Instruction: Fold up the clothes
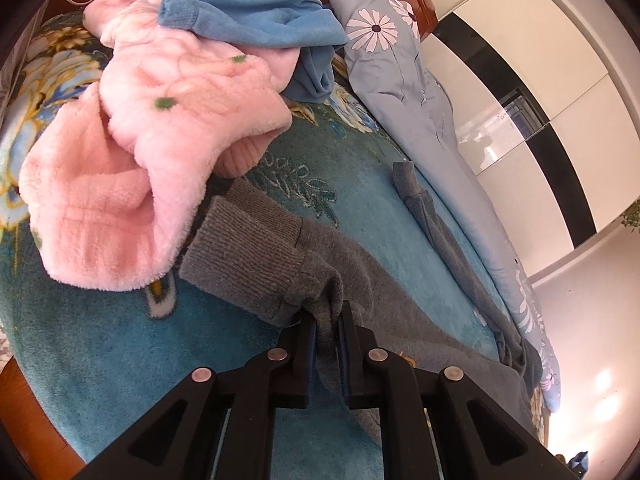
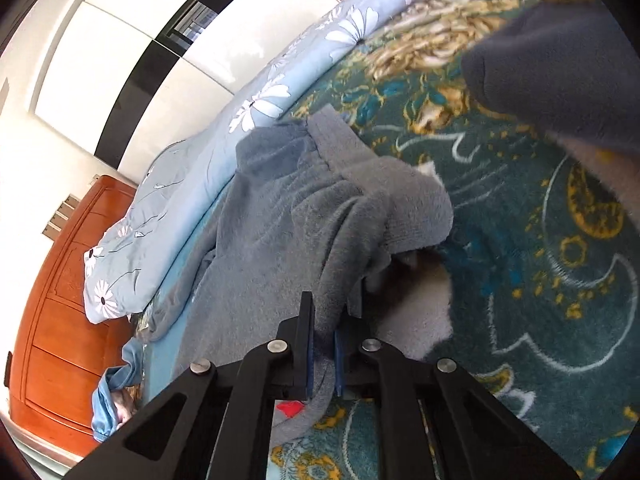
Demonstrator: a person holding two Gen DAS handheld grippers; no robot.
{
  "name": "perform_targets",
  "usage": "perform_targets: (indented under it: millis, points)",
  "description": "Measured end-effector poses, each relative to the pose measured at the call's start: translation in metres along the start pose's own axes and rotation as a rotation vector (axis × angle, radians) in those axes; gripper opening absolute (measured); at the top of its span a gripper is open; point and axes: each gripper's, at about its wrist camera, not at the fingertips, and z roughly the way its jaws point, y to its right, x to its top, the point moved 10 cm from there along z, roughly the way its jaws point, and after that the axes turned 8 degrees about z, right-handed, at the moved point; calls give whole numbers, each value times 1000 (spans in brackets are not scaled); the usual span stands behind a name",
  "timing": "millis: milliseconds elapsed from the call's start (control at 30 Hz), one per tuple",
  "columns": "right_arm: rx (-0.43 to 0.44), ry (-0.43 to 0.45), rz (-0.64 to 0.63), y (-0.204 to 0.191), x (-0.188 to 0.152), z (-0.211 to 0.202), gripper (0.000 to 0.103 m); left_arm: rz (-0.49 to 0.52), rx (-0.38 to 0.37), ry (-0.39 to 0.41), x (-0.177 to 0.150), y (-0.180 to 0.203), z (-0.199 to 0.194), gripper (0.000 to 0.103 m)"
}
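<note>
A grey fleece garment [image 1: 360, 268] lies stretched across the teal patterned blanket [image 1: 100, 340]. Its ribbed cuff [image 1: 248, 256] points toward the pink pile. My left gripper [image 1: 327, 320] is shut on a fold of grey fabric just behind that cuff. In the right wrist view the same grey garment [image 2: 280, 232] bunches up, its waistband end [image 2: 304, 140] farther off. My right gripper [image 2: 334, 304] is shut on a pinch of grey cloth that runs down between the blue pads.
A pink fleece garment [image 1: 132, 168] and a blue one [image 1: 248, 4] are heaped at the far left. A pale blue flowered quilt [image 1: 420, 120] runs along the bed's far side. A dark grey cloth [image 2: 560, 72] sits at upper right. Wooden headboard [image 2: 52, 300] and white wardrobe doors [image 1: 540, 72] border the bed.
</note>
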Motion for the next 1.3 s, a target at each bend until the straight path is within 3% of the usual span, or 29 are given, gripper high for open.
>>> perform_targets:
  millis: [133,267,433,833,933,1000,1100,1167,1300]
  points:
    - [21,114,-69,-11,13,-55,6,54,-43,-9,-7,13,-11,9]
    - [-37,150,-115,7,9,-91,6,111,-59,-37,-20,19,-17,9]
    - [-96,65,-77,51,-11,-81,6,98,-9,-98,-41,0,-11,9]
    - [-128,6,-103,67,-26,-66,9,148,41,-124,-49,-3,-10,12]
    - [-146,-11,-112,65,-28,-67,9,171,66,-128,-47,-2,-17,23]
    - [-153,-9,-114,63,-25,-72,11,190,80,-109,-42,0,-24,39]
    - [-171,13,-132,60,-24,-83,26,213,88,-68,-33,2,-43,61]
    - [-189,43,-157,59,-25,-96,49,225,96,-31,-24,3,-57,68]
    - [-257,118,-197,62,-30,-120,50,245,131,43,-2,5,-79,71]
